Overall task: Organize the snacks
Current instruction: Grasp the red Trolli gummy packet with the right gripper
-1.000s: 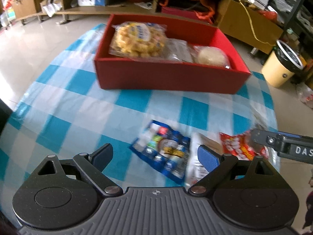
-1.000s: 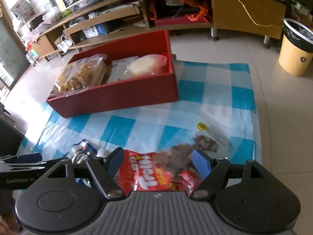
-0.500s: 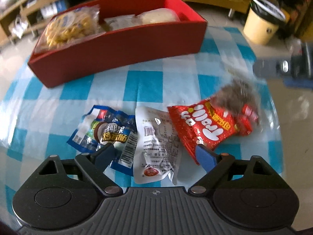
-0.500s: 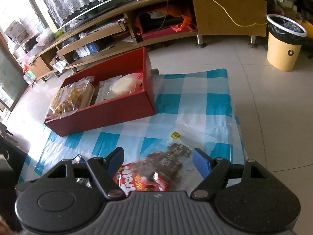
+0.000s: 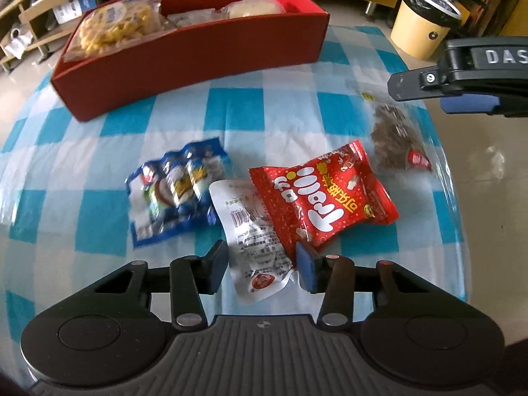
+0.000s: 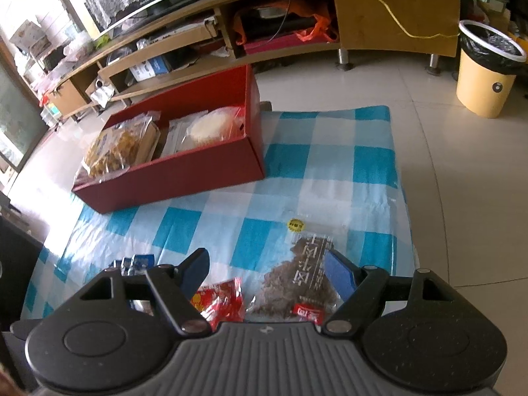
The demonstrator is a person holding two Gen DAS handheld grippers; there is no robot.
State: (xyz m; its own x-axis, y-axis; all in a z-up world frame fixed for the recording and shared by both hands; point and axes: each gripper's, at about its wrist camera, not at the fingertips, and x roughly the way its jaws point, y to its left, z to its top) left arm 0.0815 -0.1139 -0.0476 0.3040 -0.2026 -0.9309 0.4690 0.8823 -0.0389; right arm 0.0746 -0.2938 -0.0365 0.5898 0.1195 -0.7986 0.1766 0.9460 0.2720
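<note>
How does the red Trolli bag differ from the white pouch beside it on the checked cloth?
The red Trolli bag is bright red with large white lettering and looks puffed; the white pouch is pale, flat, with small print and a barcode. The red bag overlaps the white pouch's edge and lies on top. The left gripper is closing with the white pouch between its fingers; the red bag sits just beyond them. Both lie on the checked cloth, outside the red box.

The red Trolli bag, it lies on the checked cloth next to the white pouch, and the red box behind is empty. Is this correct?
Not quite: the red box is not empty. The left wrist view shows packaged snacks inside it, among them a bag of yellow pieces. The rest holds: the red Trolli bag lies on the checked cloth next to the white pouch.
</note>
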